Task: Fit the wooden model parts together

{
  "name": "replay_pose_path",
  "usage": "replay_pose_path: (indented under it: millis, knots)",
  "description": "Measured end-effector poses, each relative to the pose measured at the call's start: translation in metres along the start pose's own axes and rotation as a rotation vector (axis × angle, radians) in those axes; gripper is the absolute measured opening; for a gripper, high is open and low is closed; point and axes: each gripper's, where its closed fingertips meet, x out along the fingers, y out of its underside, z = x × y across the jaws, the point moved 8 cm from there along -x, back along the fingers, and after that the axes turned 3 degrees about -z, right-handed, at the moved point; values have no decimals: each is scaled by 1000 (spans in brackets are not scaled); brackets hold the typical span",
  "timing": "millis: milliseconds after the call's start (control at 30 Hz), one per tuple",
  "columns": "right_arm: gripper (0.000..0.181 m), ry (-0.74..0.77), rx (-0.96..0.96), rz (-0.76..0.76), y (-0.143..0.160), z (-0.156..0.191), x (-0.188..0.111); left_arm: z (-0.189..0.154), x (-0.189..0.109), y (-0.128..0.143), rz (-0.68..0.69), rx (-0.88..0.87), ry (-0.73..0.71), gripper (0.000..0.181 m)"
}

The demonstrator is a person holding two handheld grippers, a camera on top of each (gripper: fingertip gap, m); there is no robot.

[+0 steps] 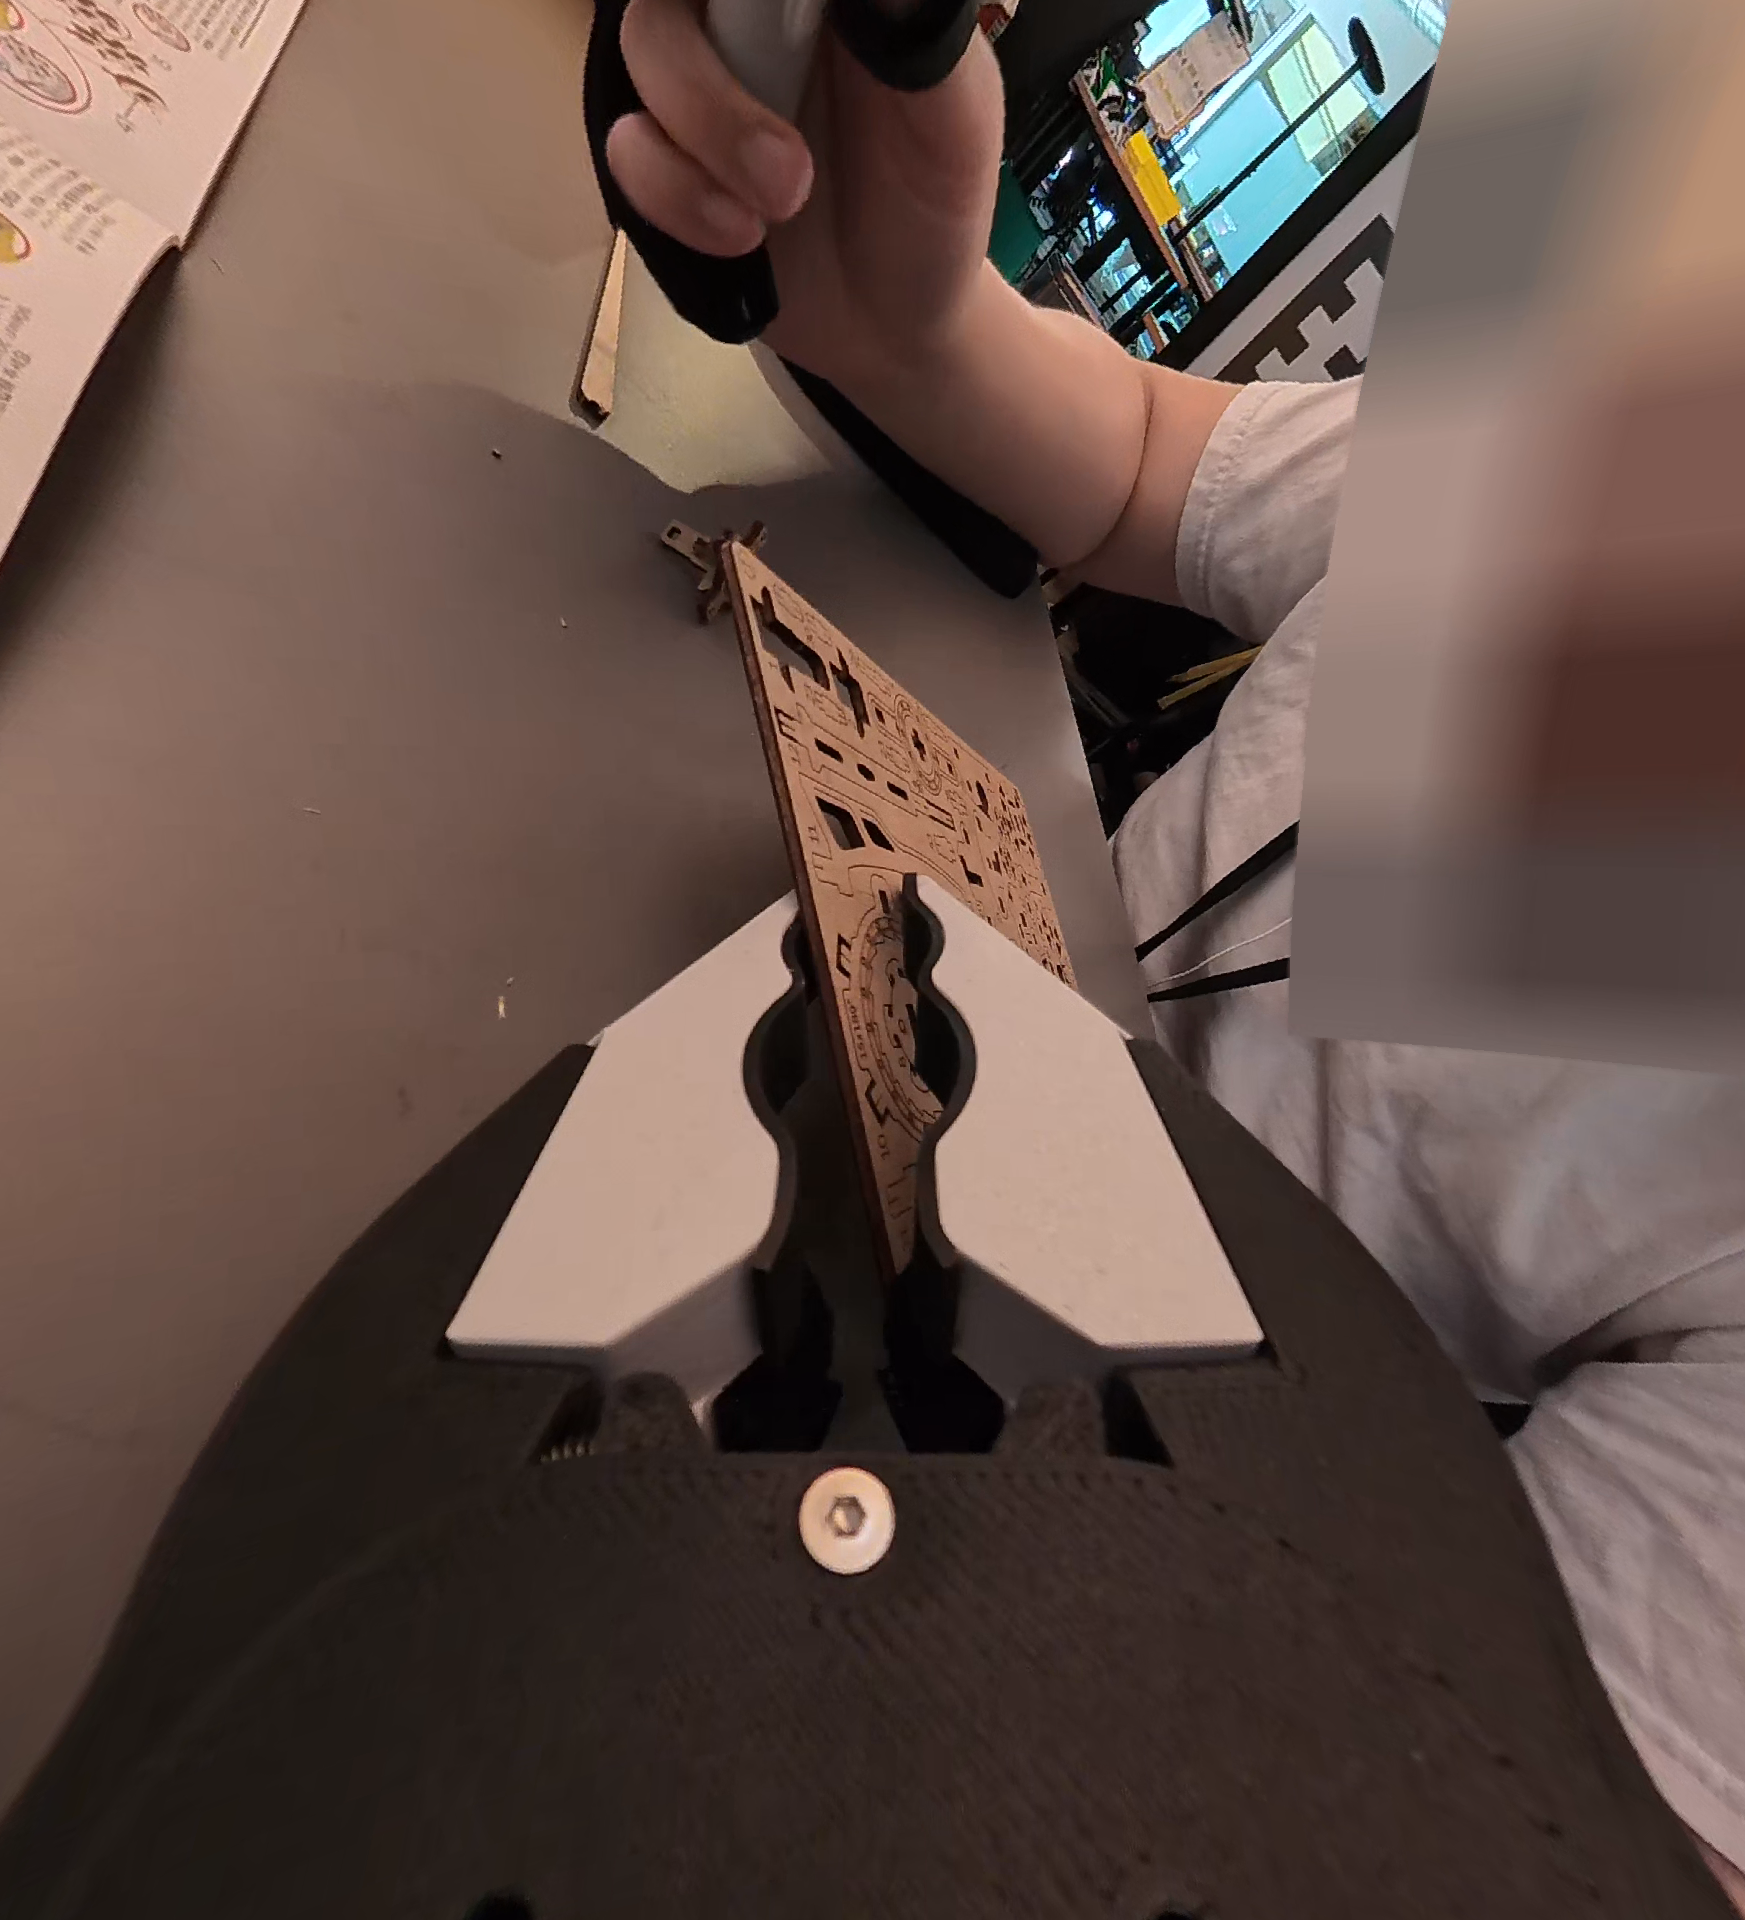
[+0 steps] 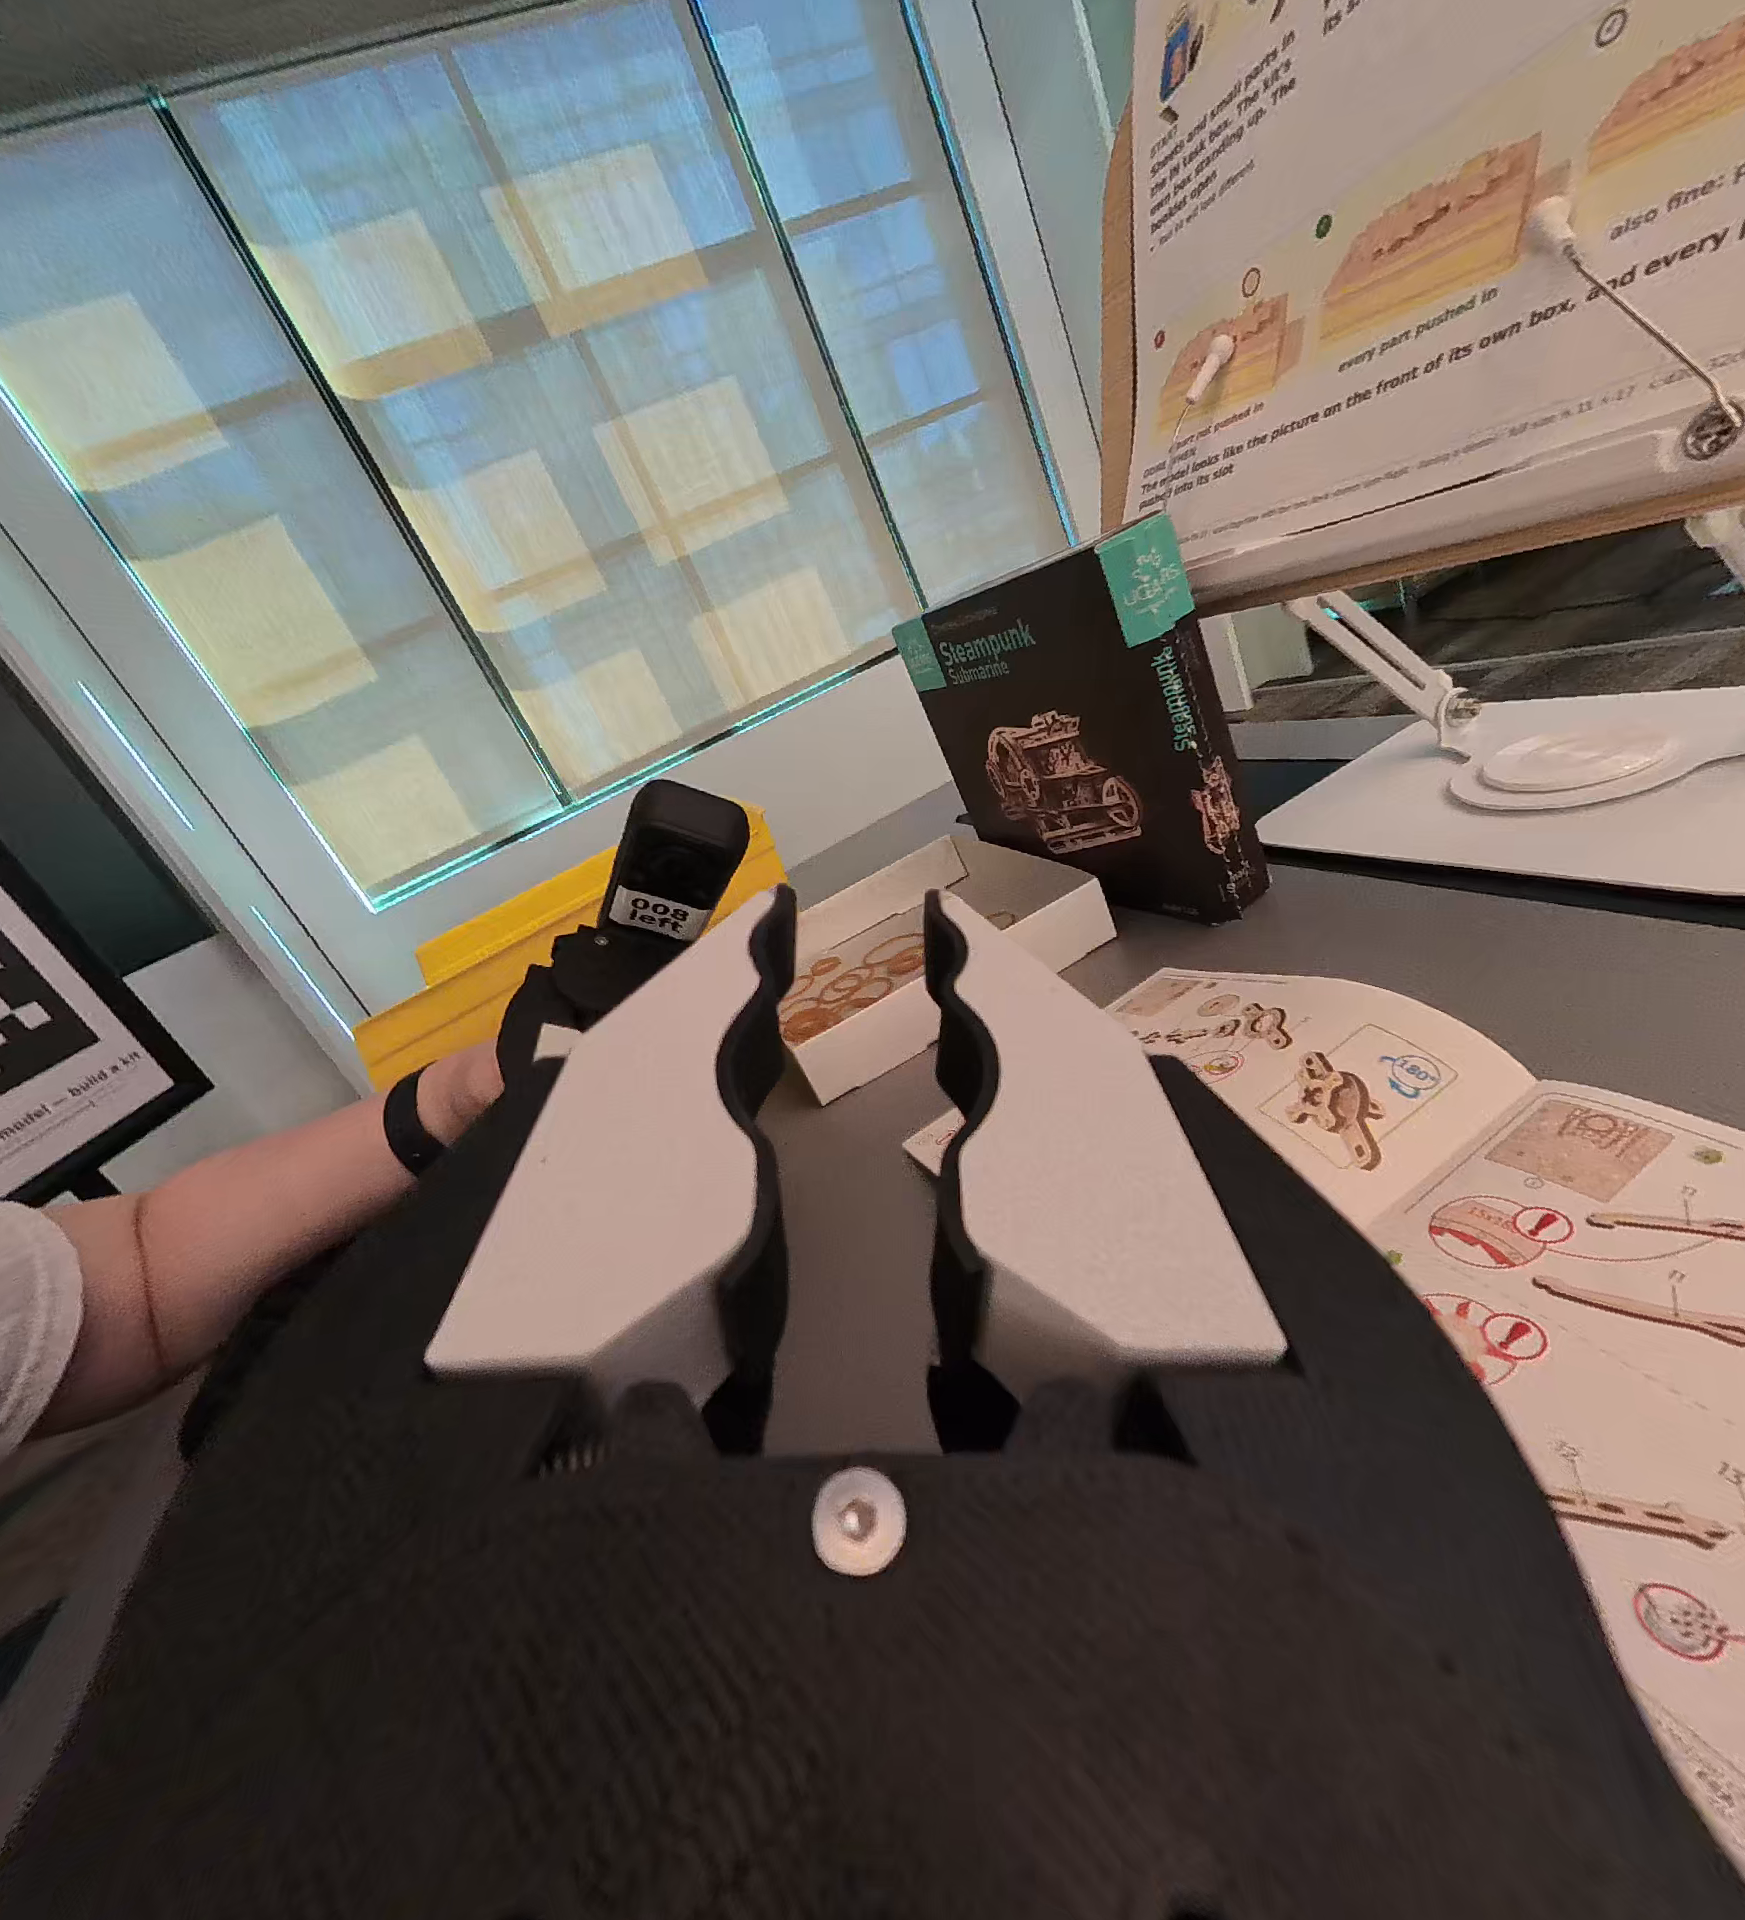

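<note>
Sheet point(image 1: 889, 831), one, in left gripper point(image 1: 852, 904); right gripper point(image 2: 855, 914) empty

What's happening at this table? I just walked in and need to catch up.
A person is building a wooden model kit with two handheld grippers. The left gripper is shut on a laser-cut wooden sheet, held on edge above the grey table. The right gripper is open and empty, raised above the instruction booklet. The kit box stands behind.

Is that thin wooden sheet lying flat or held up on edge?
On edge: the left gripper clamps the wooden sheet above the table.
</note>
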Motion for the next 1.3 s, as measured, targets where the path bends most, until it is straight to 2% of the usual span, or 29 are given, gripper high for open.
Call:
replay_pose_path:
  millis: [533, 1300]
  knots:
    - [22, 7, 184, -49, 0, -8, -5, -1, -1, 0, -8, 5, -2, 12]
    - [22, 26, 254, -79, 2, -11, -7, 0, -1, 0, -11, 2, 2, 11]
